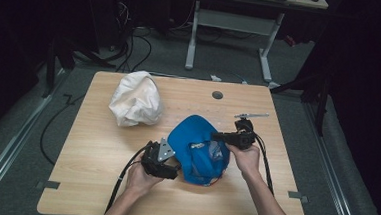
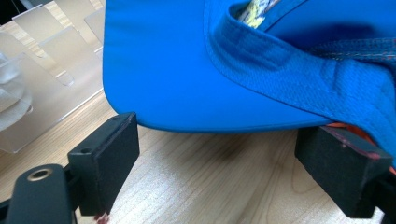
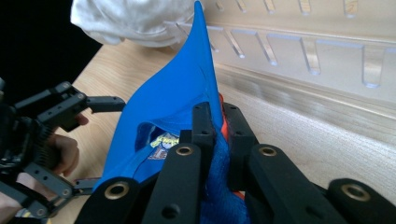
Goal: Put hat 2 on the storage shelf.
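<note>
A blue cap [image 1: 198,149] lies upside down in the middle of the wooden table [image 1: 101,147], its inside facing up. My right gripper [image 1: 217,136] comes in from the cap's right and is shut on the fabric edge of the crown [image 3: 212,163], with orange trim beside its jaws [image 3: 219,123]. My left gripper [image 1: 176,168] sits at the cap's left, low over the table. Its jaws stand wide apart, one pad [image 2: 109,156] on each side of the brim's front edge [image 2: 196,84], and neither pad presses on it.
A crumpled white cloth [image 1: 136,99] lies at the table's back left. A clear acrylic slotted rack [image 3: 303,46] stands close behind the cap. A round hole [image 1: 217,95] and a small metal piece [image 1: 251,115] are at the back right. Desk legs and cables stand beyond.
</note>
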`<move>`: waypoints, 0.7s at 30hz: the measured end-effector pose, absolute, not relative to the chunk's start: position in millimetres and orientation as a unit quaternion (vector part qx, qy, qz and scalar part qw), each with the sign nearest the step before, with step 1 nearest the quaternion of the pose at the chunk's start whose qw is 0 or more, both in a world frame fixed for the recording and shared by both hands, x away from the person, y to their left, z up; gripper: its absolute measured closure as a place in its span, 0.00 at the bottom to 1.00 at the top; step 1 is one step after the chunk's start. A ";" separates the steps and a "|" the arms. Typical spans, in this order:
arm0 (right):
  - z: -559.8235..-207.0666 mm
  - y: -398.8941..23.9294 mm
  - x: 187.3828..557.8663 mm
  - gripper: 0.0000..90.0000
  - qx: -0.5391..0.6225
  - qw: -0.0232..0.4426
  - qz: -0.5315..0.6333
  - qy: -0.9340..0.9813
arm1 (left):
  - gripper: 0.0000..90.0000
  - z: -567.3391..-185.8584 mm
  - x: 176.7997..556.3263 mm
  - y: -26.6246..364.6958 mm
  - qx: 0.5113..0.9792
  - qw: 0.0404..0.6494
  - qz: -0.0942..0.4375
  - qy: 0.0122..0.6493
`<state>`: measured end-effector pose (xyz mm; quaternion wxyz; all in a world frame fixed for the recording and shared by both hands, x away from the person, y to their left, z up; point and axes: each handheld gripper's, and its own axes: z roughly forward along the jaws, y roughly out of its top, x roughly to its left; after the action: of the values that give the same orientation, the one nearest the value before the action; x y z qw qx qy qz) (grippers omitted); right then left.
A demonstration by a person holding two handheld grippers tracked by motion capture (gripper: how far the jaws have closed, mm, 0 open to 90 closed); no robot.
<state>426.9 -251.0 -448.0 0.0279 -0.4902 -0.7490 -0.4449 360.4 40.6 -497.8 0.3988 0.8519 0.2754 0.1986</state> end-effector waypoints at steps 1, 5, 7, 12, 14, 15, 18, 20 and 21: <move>-448.4 -250.0 427.0 0.95 -0.488 0.026 -0.444 -0.751 | 0.15 -497.9 360.4 40.8 0.851 0.400 0.199 0.276; -449.3 -246.6 426.8 0.95 -0.487 0.025 -0.435 -0.757 | 0.15 -496.5 359.7 42.7 0.850 0.403 0.195 0.276; -449.7 -245.6 426.8 0.95 -0.487 0.025 -0.432 -0.759 | 0.15 -495.2 359.6 44.3 0.847 0.410 0.192 0.278; -450.0 -244.3 426.4 0.94 -0.483 0.029 -0.428 -0.764 | 0.16 -491.6 361.0 49.7 0.837 0.426 0.187 0.287; -449.9 -243.1 425.7 0.94 -0.483 0.030 -0.423 -0.766 | 0.16 -490.5 361.2 51.5 0.835 0.430 0.186 0.289; -450.2 -242.4 425.7 0.94 -0.482 0.031 -0.421 -0.768 | 0.16 -490.0 361.1 52.2 0.833 0.432 0.187 0.289; -452.0 -239.8 425.8 0.94 -0.481 0.035 -0.416 -0.771 | 0.16 -488.4 360.5 54.1 0.830 0.434 0.196 0.290; -453.7 -237.8 426.0 0.94 -0.480 0.036 -0.413 -0.774 | 0.16 -488.0 360.5 55.0 0.829 0.435 0.197 0.290; -454.2 -237.0 425.9 0.94 -0.481 0.038 -0.411 -0.774 | 0.16 -488.0 360.5 55.4 0.829 0.435 0.197 0.290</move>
<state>425.9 -237.0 -454.2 0.0376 -0.4808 -0.7738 -0.4106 360.5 55.4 -488.0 0.4349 0.8294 0.2899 0.1975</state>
